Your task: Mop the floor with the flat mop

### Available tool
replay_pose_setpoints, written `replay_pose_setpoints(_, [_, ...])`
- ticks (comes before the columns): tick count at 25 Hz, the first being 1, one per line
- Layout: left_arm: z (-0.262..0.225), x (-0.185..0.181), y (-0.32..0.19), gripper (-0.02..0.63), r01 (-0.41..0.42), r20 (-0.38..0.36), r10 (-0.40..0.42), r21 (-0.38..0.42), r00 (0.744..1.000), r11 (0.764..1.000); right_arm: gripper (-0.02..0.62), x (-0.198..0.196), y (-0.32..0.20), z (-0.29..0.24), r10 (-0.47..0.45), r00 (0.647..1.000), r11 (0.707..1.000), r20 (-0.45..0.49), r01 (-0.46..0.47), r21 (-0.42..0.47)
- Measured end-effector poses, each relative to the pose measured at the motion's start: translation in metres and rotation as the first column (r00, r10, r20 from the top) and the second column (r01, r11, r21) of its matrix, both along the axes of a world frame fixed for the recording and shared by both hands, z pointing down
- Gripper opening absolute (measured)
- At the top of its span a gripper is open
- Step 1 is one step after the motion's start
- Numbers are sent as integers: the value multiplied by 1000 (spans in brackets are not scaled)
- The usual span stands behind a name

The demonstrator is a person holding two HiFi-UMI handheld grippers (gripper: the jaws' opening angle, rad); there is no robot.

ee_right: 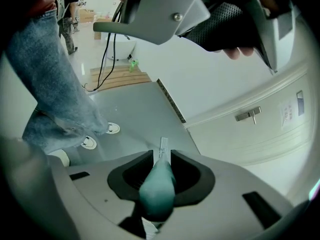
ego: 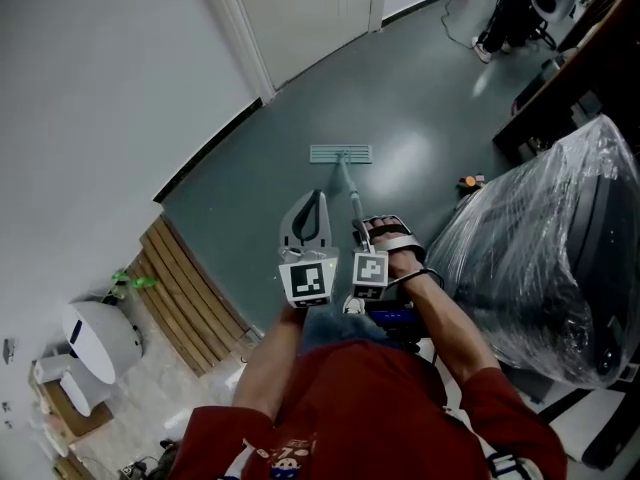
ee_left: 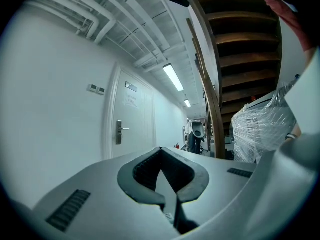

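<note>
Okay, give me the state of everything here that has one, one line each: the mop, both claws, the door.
flat mop: head flat on the floor.
right claw: shut on the flat mop's handle.
left claw: shut, empty.
door: closed.

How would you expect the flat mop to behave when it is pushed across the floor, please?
The handle looks like a stiff, thin pole, so it should pass pushes straight to the mop head. That head lies wide and flat on the smooth floor, so it probably slides easily. Gripped only by the right gripper, the round handle may twist.
</note>
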State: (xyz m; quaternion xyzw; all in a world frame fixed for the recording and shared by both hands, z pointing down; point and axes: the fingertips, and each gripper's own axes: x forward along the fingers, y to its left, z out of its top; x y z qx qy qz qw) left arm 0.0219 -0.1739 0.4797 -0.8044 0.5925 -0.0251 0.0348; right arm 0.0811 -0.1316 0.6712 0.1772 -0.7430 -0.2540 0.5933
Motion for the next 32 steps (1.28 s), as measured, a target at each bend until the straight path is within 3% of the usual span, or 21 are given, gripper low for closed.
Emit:
replay_pose_setpoints(4, [-9,-3,25,14,21,-37,-20,18,999,1000,116,1,22,-2,-4,1000,1000,6,4,-3])
replay_pose_setpoints(11, [-10,-3,68,14,22,-20,-22,12,1000,1000,117,6,63,-3,0,1000,1000,-2,0,-10])
replay_pose_setpoints(18, [-14,-26,102,15,1,-69,1,31,998,1000,117,-13,98,-4,18,1000,1000,-25,-18,-7])
replay_pose_setpoints(28, [-1,-58,175,15,-18,-32,19,12,999,1000,117,-39,171,-5,15,998,1000,-68,-16,-11])
replay_pose_setpoints(32, [-4,-64,203,15,-8,-57,9,27,998,1000,117,-43,200,-4,10,996,1000,-85,-11,-17])
